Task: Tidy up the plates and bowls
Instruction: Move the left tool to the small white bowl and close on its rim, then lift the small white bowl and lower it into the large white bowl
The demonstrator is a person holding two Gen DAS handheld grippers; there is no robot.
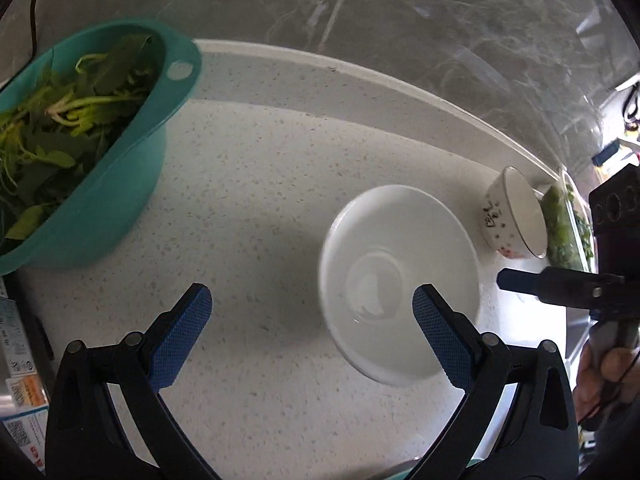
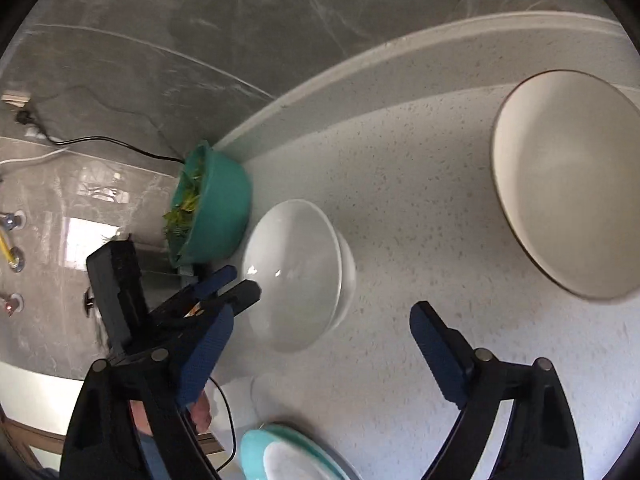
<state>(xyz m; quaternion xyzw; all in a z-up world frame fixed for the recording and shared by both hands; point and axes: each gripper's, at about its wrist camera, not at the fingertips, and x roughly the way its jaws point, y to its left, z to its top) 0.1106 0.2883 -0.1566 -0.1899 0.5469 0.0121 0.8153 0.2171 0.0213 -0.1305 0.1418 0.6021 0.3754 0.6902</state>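
Both grippers, left (image 1: 312, 332) and right (image 2: 320, 348), gape empty beside white bowl (image 1: 400, 280); reaching step, next close on its rim.

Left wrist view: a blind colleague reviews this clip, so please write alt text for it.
An open hand-held gripper hangs over a speckled counter, its right finger overlapping a white bowl. A teal bowl of greens sits left, a patterned bowl right.

A white speckled stone countertop (image 1: 248, 208) fills the near scene and ends at a raised white back edge (image 1: 360, 76) on the far side. Beyond it stands a glossy grey marble-veined wall (image 1: 400, 12). A black cable (image 2: 112, 144) crosses the wall at left, where bright window reflections (image 2: 86, 240) show.
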